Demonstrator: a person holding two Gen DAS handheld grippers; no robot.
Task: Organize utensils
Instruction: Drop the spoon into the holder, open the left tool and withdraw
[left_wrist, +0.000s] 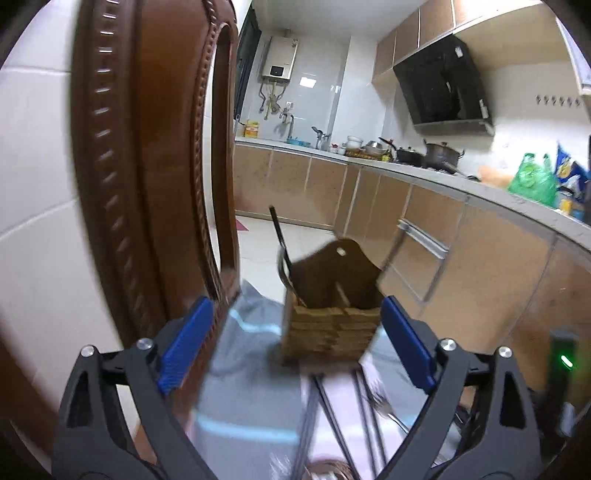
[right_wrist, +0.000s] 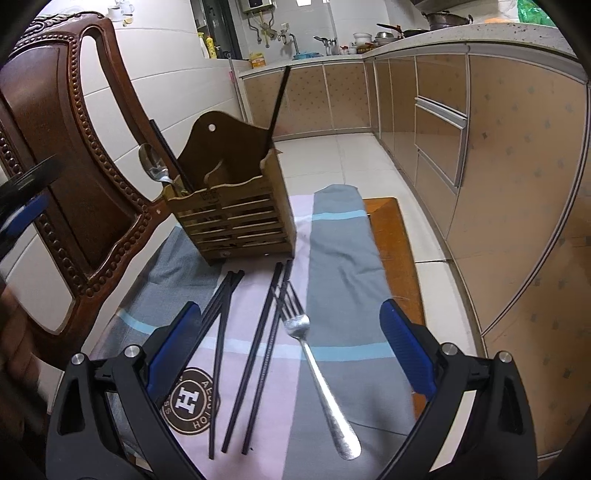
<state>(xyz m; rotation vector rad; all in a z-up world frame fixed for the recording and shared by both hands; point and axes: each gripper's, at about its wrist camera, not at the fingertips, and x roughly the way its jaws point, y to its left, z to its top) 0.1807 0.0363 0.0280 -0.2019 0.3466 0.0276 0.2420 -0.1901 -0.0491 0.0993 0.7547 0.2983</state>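
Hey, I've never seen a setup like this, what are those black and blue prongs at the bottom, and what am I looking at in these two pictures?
Those prongs are two hand-held claws, one per hand, each with a camera looking along its fingers. One picture is from the left claw, the other from the right claw. Both are open and hold nothing. On the striped cloth stands a wooden utensil holder, already containing a spoon and a black chopstick. A fork and several loose chopsticks lie on the cloth below the right claw. A carved wooden chair stands on the left.
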